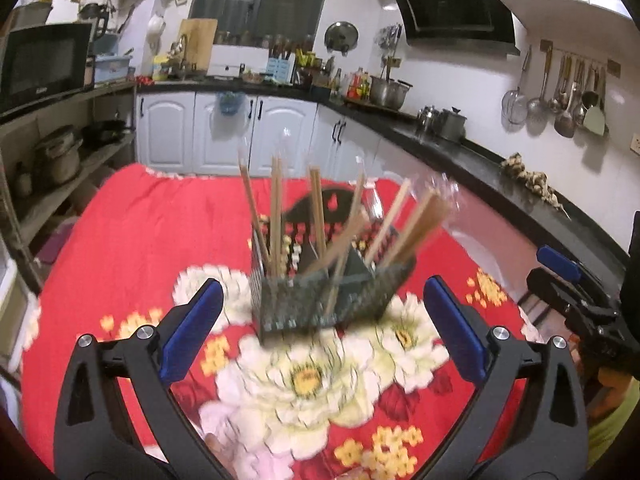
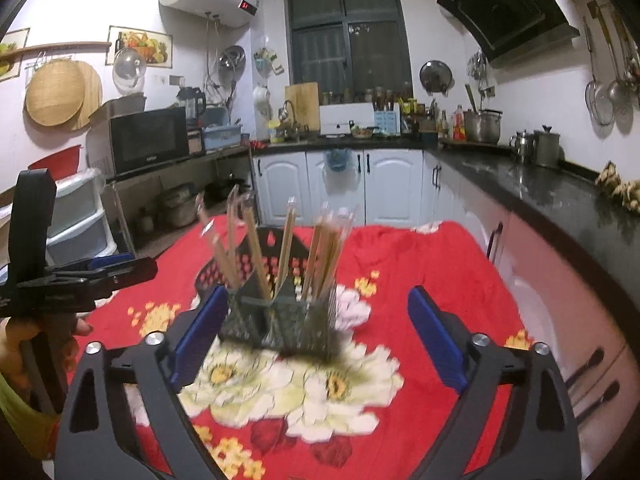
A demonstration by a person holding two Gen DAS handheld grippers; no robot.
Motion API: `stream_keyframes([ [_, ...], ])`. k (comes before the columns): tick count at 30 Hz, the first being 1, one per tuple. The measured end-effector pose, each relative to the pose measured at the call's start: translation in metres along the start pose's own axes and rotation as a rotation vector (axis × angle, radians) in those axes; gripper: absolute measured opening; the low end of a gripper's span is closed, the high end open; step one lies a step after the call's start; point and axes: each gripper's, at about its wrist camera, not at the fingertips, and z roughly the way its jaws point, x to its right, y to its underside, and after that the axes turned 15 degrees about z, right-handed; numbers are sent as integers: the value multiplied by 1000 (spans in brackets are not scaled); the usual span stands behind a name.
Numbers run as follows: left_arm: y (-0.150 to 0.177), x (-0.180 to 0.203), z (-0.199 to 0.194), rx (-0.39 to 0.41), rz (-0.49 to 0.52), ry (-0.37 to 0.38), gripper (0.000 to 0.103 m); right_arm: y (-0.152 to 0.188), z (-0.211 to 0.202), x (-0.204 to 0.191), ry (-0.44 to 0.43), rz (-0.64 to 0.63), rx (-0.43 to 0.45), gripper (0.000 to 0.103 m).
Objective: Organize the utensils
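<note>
A dark mesh utensil holder [image 1: 320, 300] stands on the red floral tablecloth [image 1: 132, 248], with several wooden chopsticks [image 1: 276, 216] upright and leaning in its compartments. It also shows in the right wrist view [image 2: 280, 322] with the chopsticks [image 2: 288, 240]. My left gripper [image 1: 324, 336] is open and empty, just in front of the holder. My right gripper [image 2: 318, 340] is open and empty, its left pad [image 2: 200, 332] close beside the holder. Each gripper shows at the edge of the other's view: the right one [image 1: 576, 292] and the left one [image 2: 92, 276].
A black perforated basket [image 2: 276, 248] lies behind the holder, also in the left wrist view [image 1: 320, 208]. A black countertop [image 1: 500, 176] with pots runs along the right. Shelves with a microwave [image 2: 148, 140] stand at the left. White cabinets [image 2: 360, 188] are behind the table.
</note>
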Motion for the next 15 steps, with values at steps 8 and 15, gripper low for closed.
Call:
stream_keyframes([
  [8, 54, 23, -3, -32, 8, -46, 93, 48, -13, 5, 42, 11, -6, 97],
  [15, 80, 38, -11, 49, 0, -128, 93, 85, -32, 10, 83, -19, 144, 97],
])
